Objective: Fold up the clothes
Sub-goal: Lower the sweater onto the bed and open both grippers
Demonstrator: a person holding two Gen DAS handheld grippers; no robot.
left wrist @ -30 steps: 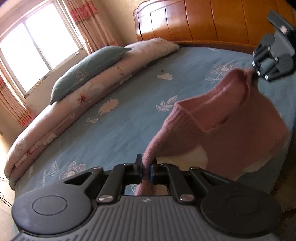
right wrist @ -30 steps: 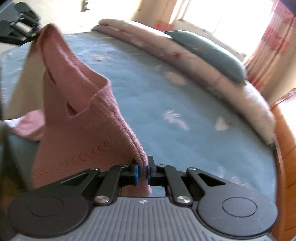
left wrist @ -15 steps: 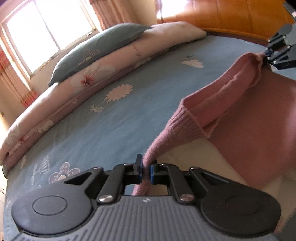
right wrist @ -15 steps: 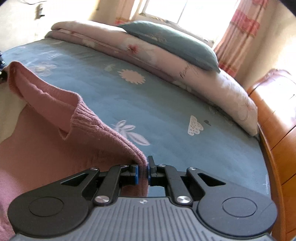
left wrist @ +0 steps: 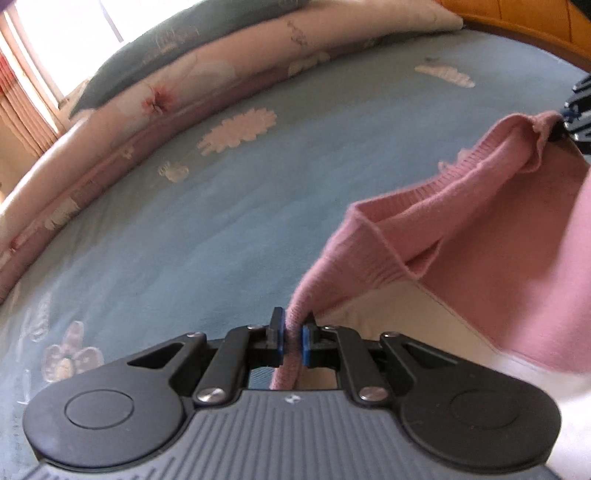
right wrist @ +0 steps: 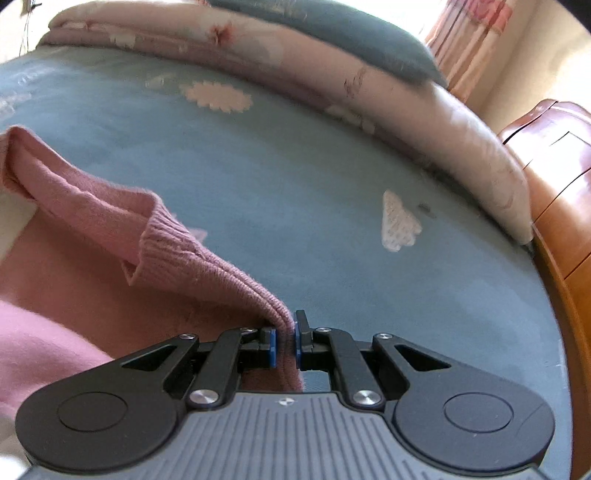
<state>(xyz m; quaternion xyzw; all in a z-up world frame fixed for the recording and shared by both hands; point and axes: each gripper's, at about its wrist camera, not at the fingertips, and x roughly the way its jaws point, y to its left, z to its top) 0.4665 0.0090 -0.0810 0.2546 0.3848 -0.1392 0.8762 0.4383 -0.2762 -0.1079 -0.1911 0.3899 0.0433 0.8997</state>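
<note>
A pink knitted sweater [left wrist: 491, 236] is stretched between both grippers just above the blue bedsheet [left wrist: 221, 206]. My left gripper [left wrist: 292, 345] is shut on one ribbed edge of it. In the right wrist view the same pink sweater [right wrist: 110, 240] runs off to the left, and my right gripper [right wrist: 284, 347] is shut on its other ribbed corner. The right gripper [left wrist: 576, 114] also shows at the far right edge of the left wrist view, holding the far corner. A cream-white garment [left wrist: 399, 314] lies under the sweater.
A rolled floral quilt [right wrist: 369, 96] and a grey-blue pillow [right wrist: 351, 33] lie along the far side of the bed. An orange wooden headboard [right wrist: 561, 184] stands at the right. A curtained window [left wrist: 33, 74] is at the far left.
Both grippers have come down toward the bed with the sweater. The sweater hung upright before and now lies low and spread out over the sheet.
</note>
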